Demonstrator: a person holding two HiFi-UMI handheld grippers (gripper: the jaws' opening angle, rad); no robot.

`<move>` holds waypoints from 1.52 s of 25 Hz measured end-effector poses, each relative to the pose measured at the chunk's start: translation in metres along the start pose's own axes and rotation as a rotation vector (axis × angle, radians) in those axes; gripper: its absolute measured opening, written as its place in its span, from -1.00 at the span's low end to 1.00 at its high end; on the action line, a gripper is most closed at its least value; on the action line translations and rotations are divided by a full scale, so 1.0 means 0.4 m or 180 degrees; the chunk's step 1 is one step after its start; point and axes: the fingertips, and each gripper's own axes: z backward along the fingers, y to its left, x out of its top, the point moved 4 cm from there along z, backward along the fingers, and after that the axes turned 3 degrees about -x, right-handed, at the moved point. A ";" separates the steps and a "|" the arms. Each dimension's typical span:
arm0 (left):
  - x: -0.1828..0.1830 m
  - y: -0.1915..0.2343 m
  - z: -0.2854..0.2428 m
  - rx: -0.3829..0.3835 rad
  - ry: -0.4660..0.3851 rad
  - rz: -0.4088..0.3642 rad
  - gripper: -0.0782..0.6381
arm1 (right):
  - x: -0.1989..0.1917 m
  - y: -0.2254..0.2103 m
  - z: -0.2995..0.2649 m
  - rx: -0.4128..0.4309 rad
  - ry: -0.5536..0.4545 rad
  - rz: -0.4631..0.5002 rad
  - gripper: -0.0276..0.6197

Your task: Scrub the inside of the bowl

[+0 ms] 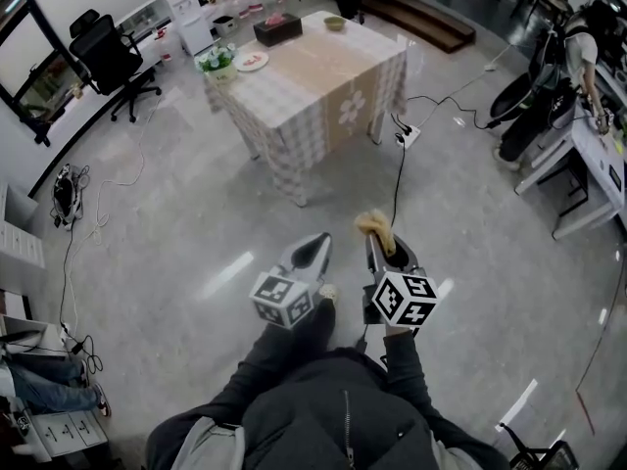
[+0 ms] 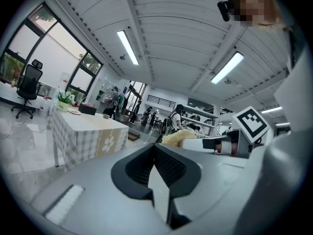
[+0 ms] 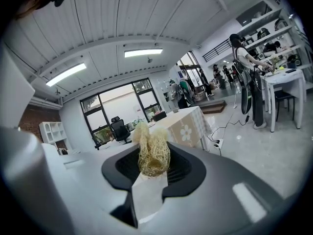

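Right tool (image 3: 152,173) pinches a straw-yellow fibrous scrub pad (image 3: 152,153); left tool (image 2: 156,153) is pressed together with nothing in it. Both hang over a glossy grey floor (image 1: 196,213), well apart from the bench (image 1: 323,86) in its checked beige cloth. On its far edge sits a small green bowl (image 1: 335,23), too small to see inside. A black office chair (image 1: 106,57) stands near the window.
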 end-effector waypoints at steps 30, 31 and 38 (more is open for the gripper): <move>0.165 0.413 -0.289 -0.0112 0.0106 -0.0060 -0.75 | 0.170 0.021 -0.481 -0.0036 -0.0027 -0.0036 -0.58; 0.162 0.421 -0.288 -0.0100 0.0116 -0.0039 -0.75 | 0.166 0.023 -0.487 -0.0030 -0.0008 -0.0041 -0.58; 0.134 0.441 -0.276 -0.0036 0.0147 0.0076 -0.75 | 0.137 0.030 -0.499 -0.0011 0.0117 -0.0022 -0.58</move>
